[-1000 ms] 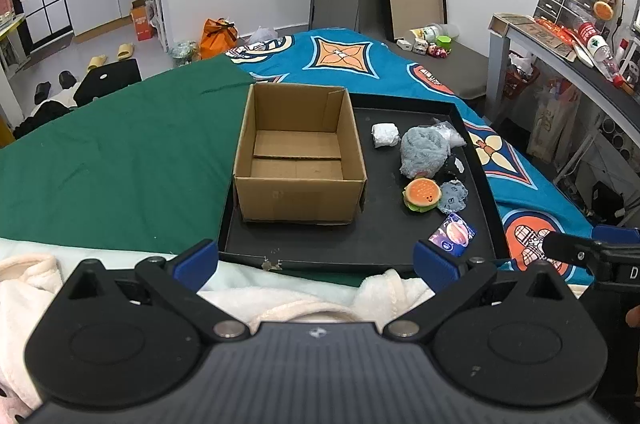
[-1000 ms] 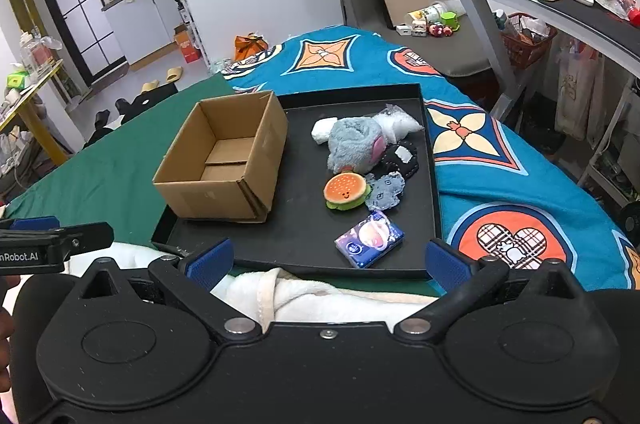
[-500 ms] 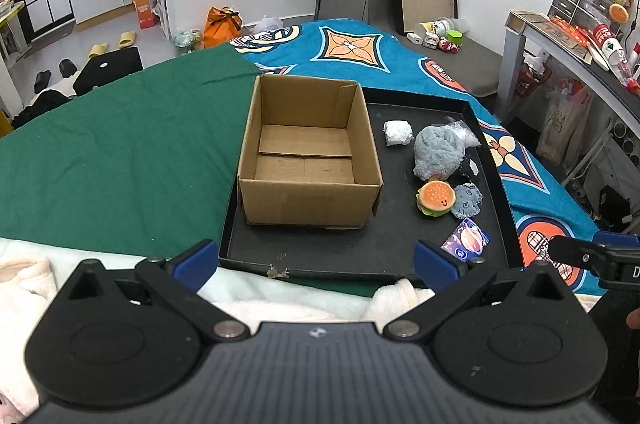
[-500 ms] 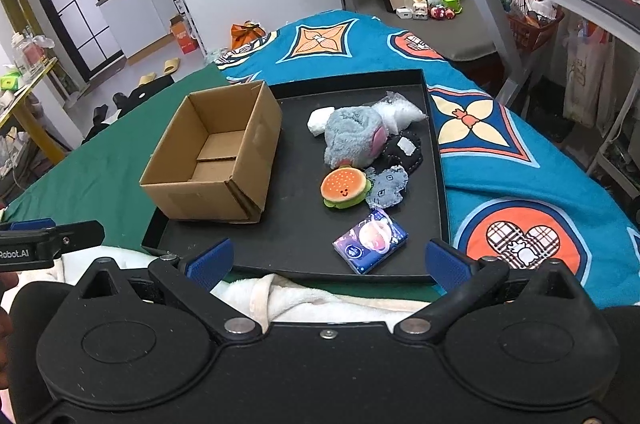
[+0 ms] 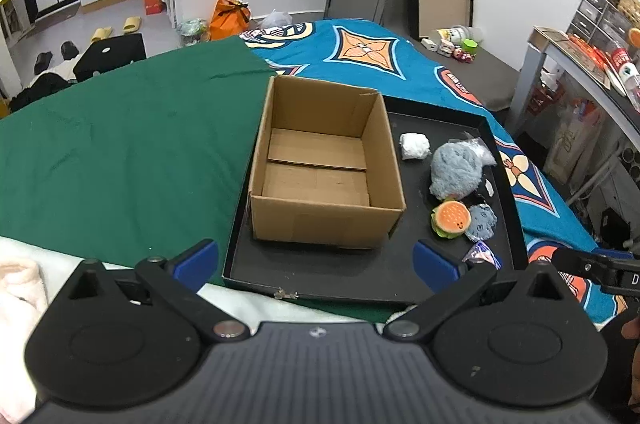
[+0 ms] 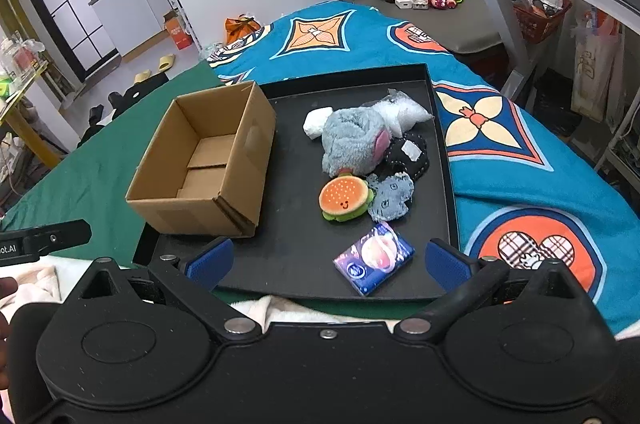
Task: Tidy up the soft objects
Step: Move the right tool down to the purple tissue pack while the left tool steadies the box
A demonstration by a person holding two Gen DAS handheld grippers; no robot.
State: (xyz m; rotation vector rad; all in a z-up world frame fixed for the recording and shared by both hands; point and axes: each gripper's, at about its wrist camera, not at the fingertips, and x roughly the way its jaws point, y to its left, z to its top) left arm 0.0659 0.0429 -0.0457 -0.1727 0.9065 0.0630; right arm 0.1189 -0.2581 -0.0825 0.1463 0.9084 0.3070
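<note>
Rectangular cardboard box (image 6: 208, 159), fluffy grey plush (image 6: 352, 139), round burger toy (image 6: 344, 197)

I see a plain brown cardboard box (image 6: 208, 159) on a black tray (image 6: 442, 143). Right of the box: a grey plush (image 6: 352, 143), an orange-and-green burger toy (image 6: 344, 199), a purple-blue tissue pack (image 6: 374, 258). Under the tray: green cloth (image 5: 120, 151) and a teal blanket (image 6: 532, 183) with orange motifs.

Left gripper's right finger (image 5: 434, 260) covers half the tissue pack (image 5: 482, 256); its print looks unreadable.
</note>
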